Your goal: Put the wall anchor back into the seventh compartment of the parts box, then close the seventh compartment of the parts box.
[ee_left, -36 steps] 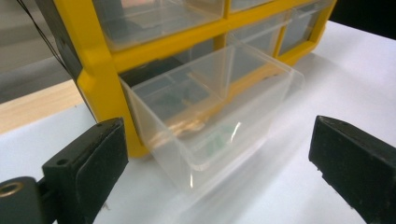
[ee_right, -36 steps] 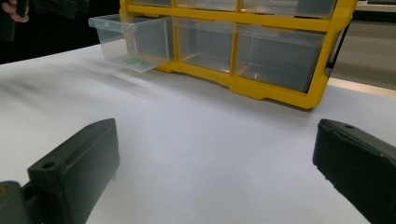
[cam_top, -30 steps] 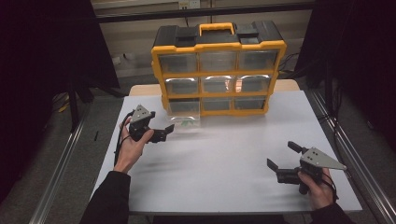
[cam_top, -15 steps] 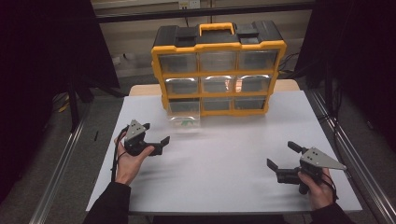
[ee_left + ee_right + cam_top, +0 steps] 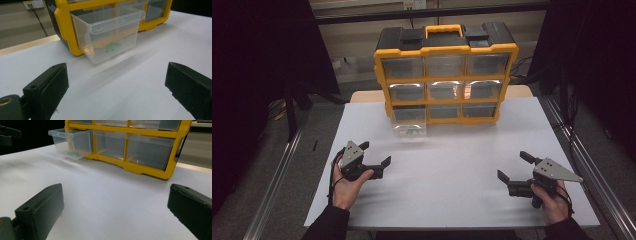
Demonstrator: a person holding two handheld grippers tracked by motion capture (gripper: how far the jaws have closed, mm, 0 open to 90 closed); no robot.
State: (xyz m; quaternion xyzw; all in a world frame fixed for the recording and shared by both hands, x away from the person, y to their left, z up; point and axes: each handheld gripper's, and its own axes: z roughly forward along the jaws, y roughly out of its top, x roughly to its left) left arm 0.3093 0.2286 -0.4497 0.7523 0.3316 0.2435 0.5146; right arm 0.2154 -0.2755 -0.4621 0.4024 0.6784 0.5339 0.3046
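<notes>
A yellow and black drawer cabinet (image 5: 446, 75) stands at the far middle of the white table (image 5: 452, 165). Its bottom-left clear drawer (image 5: 408, 129) (image 5: 110, 35) (image 5: 71, 143) is pulled out, with small green pieces (image 5: 112, 46) on its floor. My left gripper (image 5: 374, 156) sits open at the near left of the table, jaws wide apart and pointed at the drawer, well short of it. My right gripper (image 5: 513, 166) rests open at the near right, nothing between its jaws.
The cabinet's other clear drawers (image 5: 444, 90) are pushed in. A wooden table edge (image 5: 27, 43) shows behind the white top. Metal rails (image 5: 277, 175) run along both sides of the table, with dark floor beyond.
My left gripper has drawn back from the pulled-out drawer toward the near left of the table. The right gripper has stayed put.
</notes>
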